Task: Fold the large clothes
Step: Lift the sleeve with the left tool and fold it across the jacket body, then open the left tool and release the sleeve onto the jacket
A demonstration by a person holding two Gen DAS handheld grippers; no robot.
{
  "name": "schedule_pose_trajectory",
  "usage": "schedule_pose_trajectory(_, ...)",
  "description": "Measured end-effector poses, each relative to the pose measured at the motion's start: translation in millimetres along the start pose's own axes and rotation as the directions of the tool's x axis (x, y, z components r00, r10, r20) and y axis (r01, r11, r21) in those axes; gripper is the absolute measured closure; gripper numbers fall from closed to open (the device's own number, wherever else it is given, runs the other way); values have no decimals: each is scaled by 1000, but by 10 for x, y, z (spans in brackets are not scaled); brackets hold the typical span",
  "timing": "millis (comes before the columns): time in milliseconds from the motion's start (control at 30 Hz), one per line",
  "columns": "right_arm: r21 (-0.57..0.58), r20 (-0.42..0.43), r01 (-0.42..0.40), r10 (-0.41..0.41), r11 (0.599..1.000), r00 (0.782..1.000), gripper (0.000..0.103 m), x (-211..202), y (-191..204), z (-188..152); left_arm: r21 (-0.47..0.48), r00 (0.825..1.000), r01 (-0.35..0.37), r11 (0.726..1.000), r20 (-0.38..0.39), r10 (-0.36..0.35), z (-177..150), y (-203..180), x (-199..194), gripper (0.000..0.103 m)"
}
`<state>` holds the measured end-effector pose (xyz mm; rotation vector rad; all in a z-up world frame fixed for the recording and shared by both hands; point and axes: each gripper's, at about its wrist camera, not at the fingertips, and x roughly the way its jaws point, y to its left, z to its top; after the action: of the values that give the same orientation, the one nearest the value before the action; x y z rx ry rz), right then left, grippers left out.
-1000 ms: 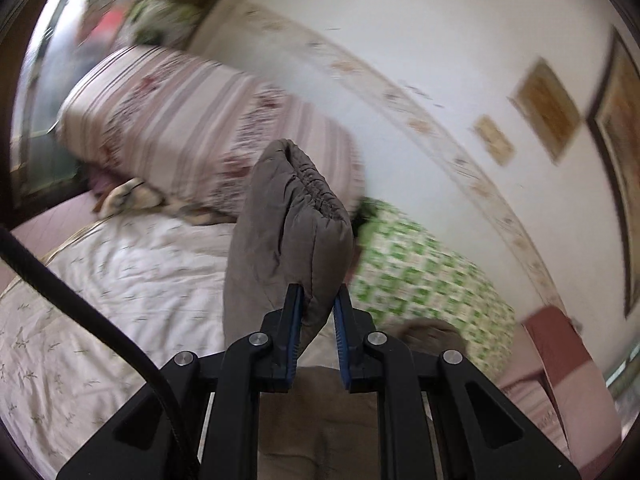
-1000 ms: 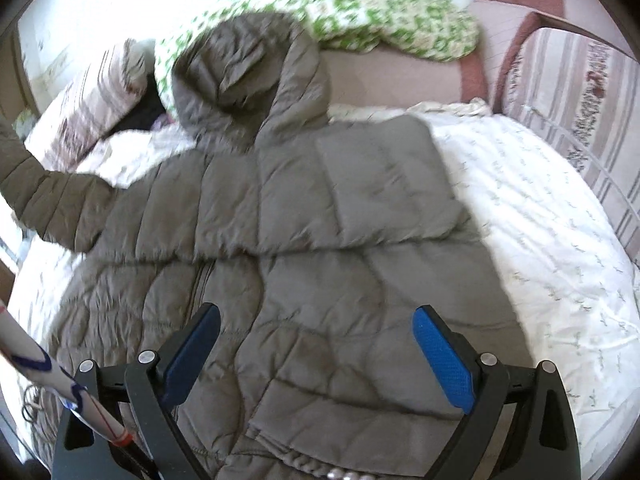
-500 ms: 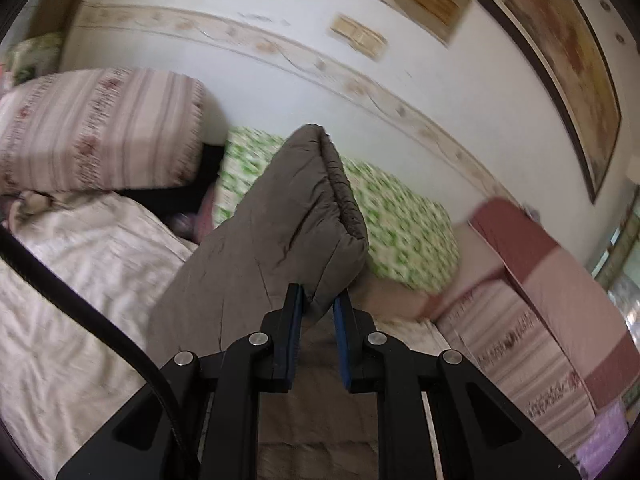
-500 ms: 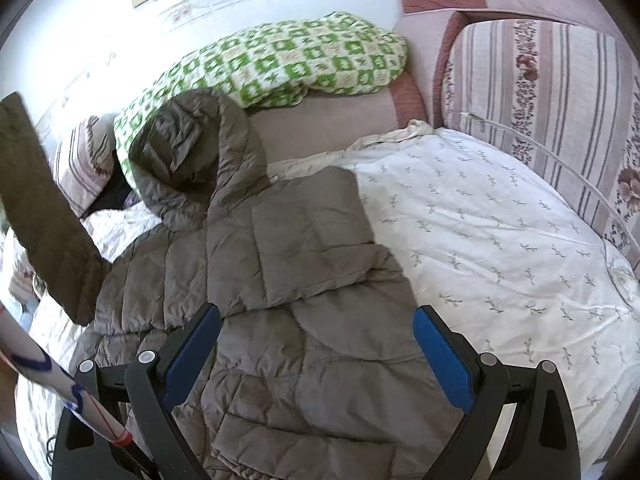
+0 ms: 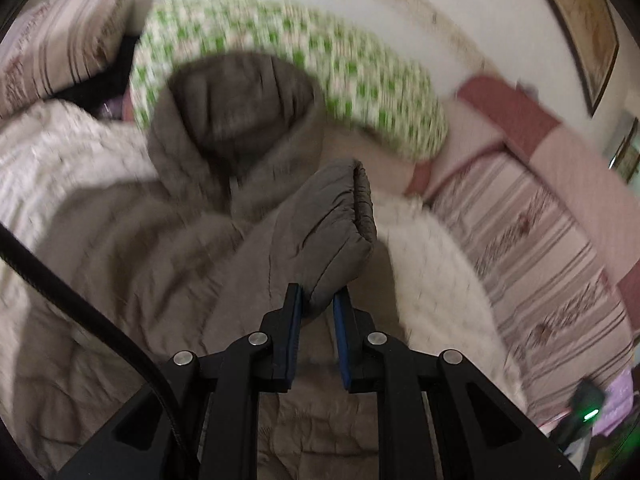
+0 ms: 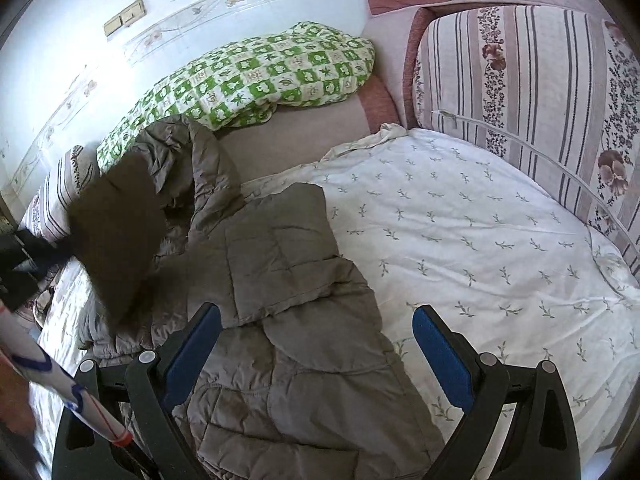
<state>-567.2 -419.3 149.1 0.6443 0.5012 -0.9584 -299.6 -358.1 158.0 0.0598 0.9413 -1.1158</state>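
Left tool (image 5: 316, 304) pinches jacket sleeve (image 5: 320, 224) above jacket (image 6: 288, 320).

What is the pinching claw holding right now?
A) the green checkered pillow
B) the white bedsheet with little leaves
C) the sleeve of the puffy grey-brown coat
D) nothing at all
C: the left gripper is shut on the cuffed sleeve of the puffy grey-brown coat, lifted above the bed.

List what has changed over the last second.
The left gripper, shut on the sleeve, swung it from out at the side in over the jacket, toward the hood. The right gripper stayed open above the hem; the other sleeve stayed folded.
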Motion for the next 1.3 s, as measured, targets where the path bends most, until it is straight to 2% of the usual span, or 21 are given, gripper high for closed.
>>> schedule_pose_trajectory(67, 4, 0, 3, -3, 1000, 1000, 4, -5, -25, -1, -8, 998, 1, 1000, -57, -2, -144, -7, 200, 82)
schedule_pose_trajectory(133, 10, -1, 6, -6, 1000, 1000, 3, 0, -45, 5, -20, 993, 19, 1000, -113, -21, -283, -8, 355, 67)
schedule_pose_trajectory(200, 14, -2, 10, -10, 1000, 1000, 3, 6, -56, 10, -33, 986, 52, 998, -155, -56, -391, -11, 404, 64)
schedule_pose_trajectory(267, 18, -1, 11, -11, 1000, 1000, 4, 12, -55, 18, -18, 983, 78, 997, -165, -80, -453, -33, 344, 64)
schedule_pose_trajectory(333, 17, 2, 10, -10, 1000, 1000, 4, 15, -38, 26, 26, 988, 81, 996, -130, -77, -437, -50, 168, 60)
schedule_pose_trajectory(400, 7, 0, -2, 2, 1000, 1000, 8, 24, -2, 26, 83, 997, 28, 996, -70, -22, -334, 9, -38, 55)
schedule_pose_trajectory(433, -1, -1, -13, 13, 1000, 1000, 14, 31, 22, 24, 100, 999, -28, 995, -36, 32, -265, 89, -129, 53)
schedule_pose_trajectory(500, -24, -2, -38, 38, 999, 999, 22, 54, 100, 24, 94, 992, -123, 988, 2, 124, -120, 295, -219, 51)
schedule_pose_trajectory(533, -34, -2, -58, 58, 998, 998, 25, 84, 149, 37, 82, 981, -194, 978, 7, 195, -50, 466, -237, 51)
schedule_pose_trajectory(600, -46, -5, -101, 101, 994, 995, 27, 160, 244, 79, 77, 956, -292, 953, 19, 292, 12, 749, -231, 51)
schedule_pose_trajectory(633, -59, -5, -126, 126, 990, 992, 30, 227, 323, 115, 72, 945, -327, 942, 14, 327, 36, 876, -208, 51)
schedule_pose_trajectory(667, -70, -5, -143, 143, 987, 990, 31, 286, 392, 137, 51, 927, -375, 925, 3, 376, 61, 1077, -175, 51)
schedule_pose_trajectory(700, -84, -16, -163, 162, 983, 987, 31, 357, 465, 150, 24, 918, -397, 917, -7, 397, 76, 1228, -150, 51)
schedule_pose_trajectory(833, -144, -122, -247, 230, 958, 966, 38, 761, 809, 69, -90, 910, -415, 906, -56, 411, 59, 1739, -78, 51)
schedule_pose_trajectory(933, -221, -209, -235, 189, 946, 960, 38, 1091, 1017, -71, -92, 908, -415, 905, -96, 407, -70, 1910, 54, 51)
schedule_pose_trajectory(1033, -258, -263, -155, 85, 954, 961, 37, 1364, 1057, -224, -114, 908, -412, 904, -131, 398, -186, 2001, 192, 46)
schedule_pose_trajectory(1100, -215, -360, -169, 83, 962, 929, 37, 1589, 994, -312, -130, 909, -410, 903, -143, 392, -235, 2023, 229, 44)
schedule_pose_trajectory(1200, -182, -348, -174, 102, 968, 932, 36, 1519, 957, -280, -131, 914, -402, 906, -120, 388, -252, 1950, 79, 44)
schedule_pose_trajectory(1300, -185, -310, -185, 121, 965, 943, 36, 1276, 985, -238, -91, 926, -376, 922, -50, 373, -358, 1789, -220, 44)
